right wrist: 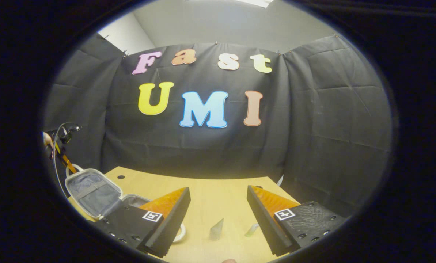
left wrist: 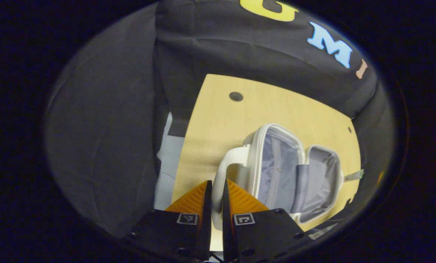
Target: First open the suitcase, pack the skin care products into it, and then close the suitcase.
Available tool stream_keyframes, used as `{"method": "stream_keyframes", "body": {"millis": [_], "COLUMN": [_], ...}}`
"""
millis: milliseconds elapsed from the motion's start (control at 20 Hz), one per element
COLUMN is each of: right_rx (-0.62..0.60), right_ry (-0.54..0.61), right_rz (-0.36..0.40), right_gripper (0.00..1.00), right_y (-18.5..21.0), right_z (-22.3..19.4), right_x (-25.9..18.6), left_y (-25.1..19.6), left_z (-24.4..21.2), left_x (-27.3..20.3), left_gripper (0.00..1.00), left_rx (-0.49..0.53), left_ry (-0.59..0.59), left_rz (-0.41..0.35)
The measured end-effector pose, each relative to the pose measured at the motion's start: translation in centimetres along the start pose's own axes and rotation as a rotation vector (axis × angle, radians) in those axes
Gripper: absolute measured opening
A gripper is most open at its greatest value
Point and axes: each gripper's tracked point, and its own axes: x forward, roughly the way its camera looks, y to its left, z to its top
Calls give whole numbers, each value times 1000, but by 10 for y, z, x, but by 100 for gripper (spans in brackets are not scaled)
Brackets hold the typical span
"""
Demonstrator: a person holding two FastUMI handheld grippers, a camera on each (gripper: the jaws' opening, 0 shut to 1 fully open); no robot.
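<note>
The suitcase (left wrist: 291, 171) is seen lying open on the desk (left wrist: 218, 120), its lid propped up by the white handle (left wrist: 223, 171), on which the left gripper (left wrist: 217, 193) fingers are clamped. The right gripper (right wrist: 218, 204) is held above the desk with fingers wide apart; small skin care products (right wrist: 216, 229) are seen between them.

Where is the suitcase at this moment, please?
The suitcase lies open on the wooden table, lower right in the left gripper view, with the left gripper shut on its handle. In the right gripper view it sits at the table's left edge.
</note>
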Motion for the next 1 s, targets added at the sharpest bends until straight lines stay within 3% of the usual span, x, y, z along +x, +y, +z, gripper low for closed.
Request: {"method": "stream_keyframes", "body": {"millis": [100,250,550,750,850,1000], "right_rx": [0,-18,-67,-55,-38,-28], "right_ry": [12,18,10,26,21,13], "right_rz": [4,4,35,46,42,16], "right_gripper": [95,95,95,95,95,95], "right_y": [11,22,37,32,24,3], "right_z": [1,4,5,-4,-5,-8], "right_x": [2,5,2,-2,-4,-8], "left_y": [27,24,12,11,5,-21], "left_z": [-21,-25,-19,-6,6,25], "left_x": [37,65,58,41,25,-2], "left_gripper": [22,17,18,17,31,66], "left_rx": [-12,-58,-64,-62,-61,-44], "left_ry": [53,38,1,-104,-195,-350], "left_rz": [28,-50,-78,-32,-17,-3]}}
